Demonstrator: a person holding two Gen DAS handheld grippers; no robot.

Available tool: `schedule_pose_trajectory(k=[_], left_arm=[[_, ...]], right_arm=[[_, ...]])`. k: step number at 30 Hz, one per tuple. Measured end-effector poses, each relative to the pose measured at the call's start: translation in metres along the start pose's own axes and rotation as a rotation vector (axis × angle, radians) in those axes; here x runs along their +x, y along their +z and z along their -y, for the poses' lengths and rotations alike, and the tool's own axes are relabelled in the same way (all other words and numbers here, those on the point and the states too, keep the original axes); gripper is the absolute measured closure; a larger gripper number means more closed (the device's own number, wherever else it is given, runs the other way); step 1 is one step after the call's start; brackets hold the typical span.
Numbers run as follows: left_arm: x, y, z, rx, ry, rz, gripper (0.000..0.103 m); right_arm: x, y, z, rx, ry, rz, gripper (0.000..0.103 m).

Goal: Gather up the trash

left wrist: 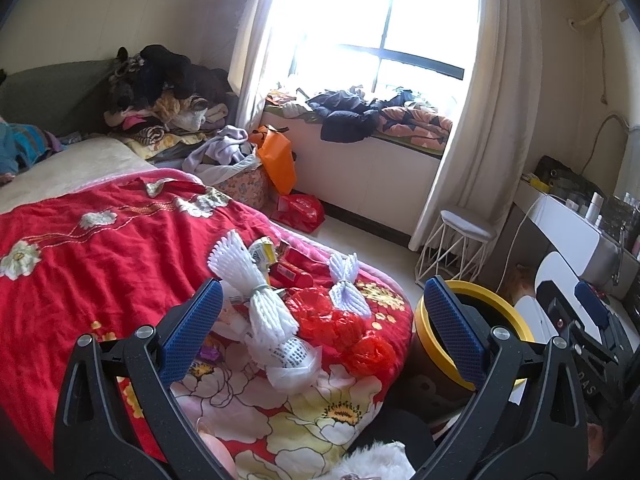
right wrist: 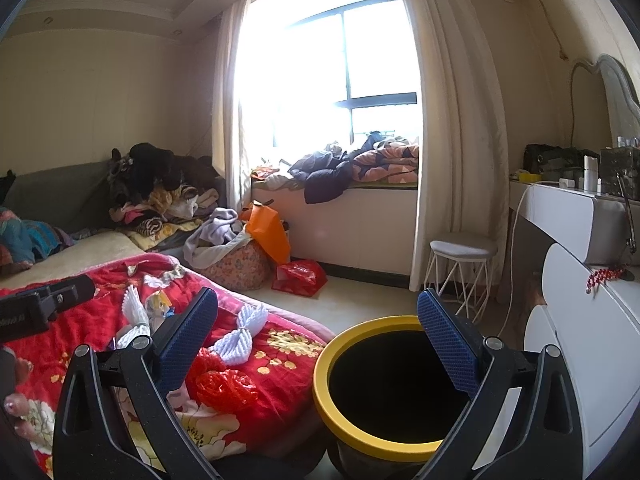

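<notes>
Trash (left wrist: 280, 312) heaped on bed (left wrist: 100, 240); left tool (left wrist: 320, 320) spread above it; right tool (right wrist: 318, 336) spread over yellow-rimmed bin (right wrist: 360, 436).

Bed blanket (left wrist: 100, 232): soft matt cloth. Foam nets (left wrist: 256, 292): white ribbed mesh. Red bag (left wrist: 340, 320): crinkled glossy plastic film. Bin (right wrist: 384, 392): smooth yellow plastic rim. Jaws: blue knurled pads, matt black frames.

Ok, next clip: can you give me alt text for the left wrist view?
The open left gripper hovers over a pile of trash on a red floral bedspread: white foam fruit nets, crumpled red plastic and snack wrappers. A yellow-rimmed bin stands on the floor beside the bed, with a bright curtained window behind.
</notes>
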State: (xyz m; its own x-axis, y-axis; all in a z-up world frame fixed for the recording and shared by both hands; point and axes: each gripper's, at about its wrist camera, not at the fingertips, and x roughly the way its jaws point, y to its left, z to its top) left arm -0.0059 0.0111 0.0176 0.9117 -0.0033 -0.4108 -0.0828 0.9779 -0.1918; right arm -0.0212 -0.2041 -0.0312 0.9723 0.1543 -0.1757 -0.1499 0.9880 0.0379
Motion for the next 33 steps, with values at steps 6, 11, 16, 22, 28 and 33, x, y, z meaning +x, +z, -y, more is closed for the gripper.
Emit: schedule_pose_trajectory(k=[6, 11, 16, 22, 28, 33], left_arm=[[0.004, 0.0, -0.018, -0.034, 0.028, 0.005, 0.01], [0.005, 0.002, -0.033, -0.067, 0.064, 0.01, 0.01], [0.004, 0.007, -0.05, -0.096, 0.101, 0.026, 0.01], [0.008, 0.013, -0.077, -0.133, 0.132, 0.028, 0.01], [0.022, 0.023, -0.099, -0.168, 0.096, 0.012, 0.01], [0.049, 0.021, -0.098, -0.172, 0.047, -0.052, 0.01]], right_arm=[[0.01, 0.001, -0.013, -0.029, 0.059, -0.016, 0.006], [0.023, 0.004, -0.033, -0.061, 0.124, -0.029, 0.006], [0.035, 0.006, -0.056, -0.071, 0.185, -0.043, 0.006], [0.053, 0.005, -0.086, -0.112, 0.251, -0.07, 0.006], [0.085, -0.003, -0.095, -0.144, 0.26, -0.145, 0.006], [0.117, -0.023, -0.086, -0.124, 0.276, -0.268, 0.006]])
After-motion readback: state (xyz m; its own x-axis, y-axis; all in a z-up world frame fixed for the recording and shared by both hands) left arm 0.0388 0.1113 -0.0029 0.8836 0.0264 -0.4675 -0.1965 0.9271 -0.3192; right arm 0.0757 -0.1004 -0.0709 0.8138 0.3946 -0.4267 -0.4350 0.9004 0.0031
